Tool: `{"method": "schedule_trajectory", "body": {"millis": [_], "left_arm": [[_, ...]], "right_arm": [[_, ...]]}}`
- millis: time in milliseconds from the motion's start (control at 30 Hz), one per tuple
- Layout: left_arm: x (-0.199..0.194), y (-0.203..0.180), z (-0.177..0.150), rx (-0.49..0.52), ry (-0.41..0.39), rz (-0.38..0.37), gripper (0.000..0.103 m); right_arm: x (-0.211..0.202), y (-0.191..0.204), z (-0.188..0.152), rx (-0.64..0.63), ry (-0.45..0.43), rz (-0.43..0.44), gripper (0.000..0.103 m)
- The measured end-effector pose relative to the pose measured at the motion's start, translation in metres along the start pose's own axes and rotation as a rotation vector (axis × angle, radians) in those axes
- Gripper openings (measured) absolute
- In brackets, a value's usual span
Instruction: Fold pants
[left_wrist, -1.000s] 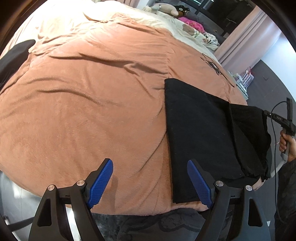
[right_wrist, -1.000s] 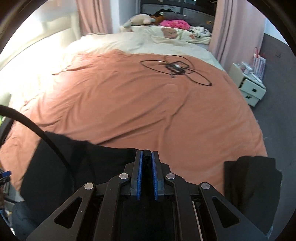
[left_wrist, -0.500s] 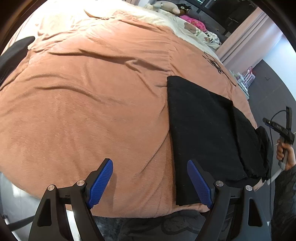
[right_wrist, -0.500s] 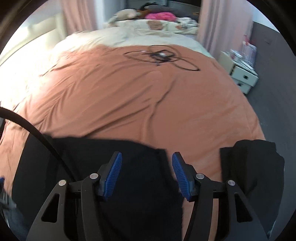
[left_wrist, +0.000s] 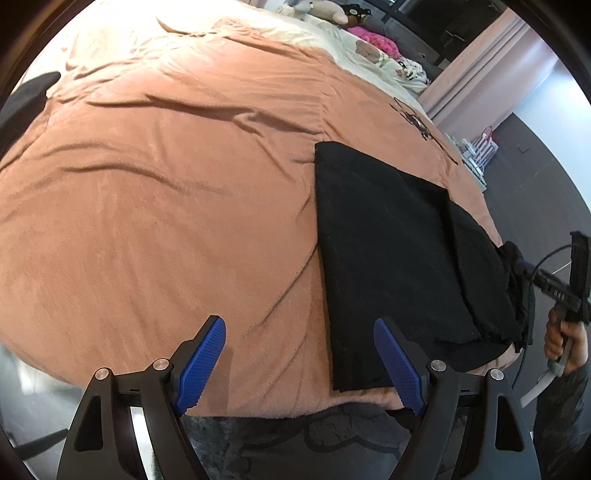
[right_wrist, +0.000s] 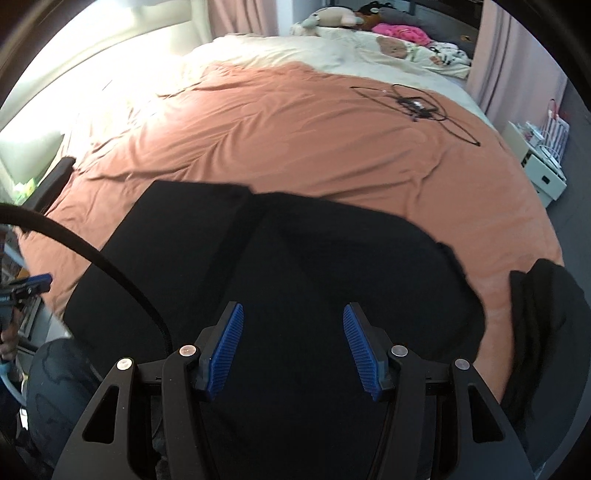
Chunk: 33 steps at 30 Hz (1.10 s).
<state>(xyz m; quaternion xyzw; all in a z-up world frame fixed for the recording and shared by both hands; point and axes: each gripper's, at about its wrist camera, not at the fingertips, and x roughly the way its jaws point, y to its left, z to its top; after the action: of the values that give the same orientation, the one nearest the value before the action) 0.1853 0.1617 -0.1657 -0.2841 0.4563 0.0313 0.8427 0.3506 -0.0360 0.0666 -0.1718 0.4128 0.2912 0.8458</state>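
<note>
1. Black fabric pants (left_wrist: 388, 251) lie folded flat on the near right part of the salmon-orange bed cover (left_wrist: 166, 192), one edge just at the foot of the bed. A second ago their right end was lifted off the cover, pinched in the right-hand gripper; now that end is laid down on top of the rest.
2. Right-hand black gripper with blue ribbed pads (right_wrist: 293, 347) was clamped tight a second ago. Its jaws have just been parting, and now they stand apart above the pants with nothing pressed between the pads. In the left wrist view it shows at the right edge (left_wrist: 554, 288), gripped by a hand (left_wrist: 565, 339).
3. Left-hand black gripper with blue ribbed pads (left_wrist: 297, 358) hangs over the foot of the bed as it did before, jaws wide apart and empty, the right pad over the pants' near corner.
4. Count: one pair of folded pants in the middle; one more dark bundle of cloth (right_wrist: 539, 332) at the right edge of the bed, apart from the pants.
5. Two grippers, each with two blue pads.
6. One tangle of thin black cable (right_wrist: 413, 103) on the far part of the cover.
7. One white drawer unit (right_wrist: 543, 173) beside the bed.
</note>
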Motion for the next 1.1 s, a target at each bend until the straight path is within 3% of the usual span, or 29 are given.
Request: {"method": "schedule_trajectory", "body": {"millis": [267, 567, 733, 867, 1033, 1100], "left_arm": [[0.003, -0.003, -0.007, 0.002, 0.02, -0.017, 0.084], [0.003, -0.004, -0.012, 0.004, 0.027, -0.028, 0.084], [0.002, 0.001, -0.014, -0.011, 0.026, -0.031, 0.084], [0.002, 0.004, -0.014, -0.023, 0.028, -0.027, 0.084], [0.002, 0.003, -0.013, -0.019, 0.031, -0.019, 0.084], [0.002, 0.003, -0.012, -0.017, 0.03, -0.019, 0.084]], "right_arm": [[0.0, 0.004, -0.017, -0.025, 0.023, 0.075, 0.055], [0.006, 0.023, -0.032, -0.074, 0.063, 0.091, 0.055], [0.024, 0.032, -0.038, -0.101, 0.106, 0.066, 0.043], [0.041, 0.035, -0.042, -0.115, 0.152, -0.001, 0.042], [0.035, 0.034, -0.036, -0.129, 0.13, 0.015, 0.014], [0.027, 0.026, -0.032, -0.115, 0.111, 0.031, 0.013]]}}
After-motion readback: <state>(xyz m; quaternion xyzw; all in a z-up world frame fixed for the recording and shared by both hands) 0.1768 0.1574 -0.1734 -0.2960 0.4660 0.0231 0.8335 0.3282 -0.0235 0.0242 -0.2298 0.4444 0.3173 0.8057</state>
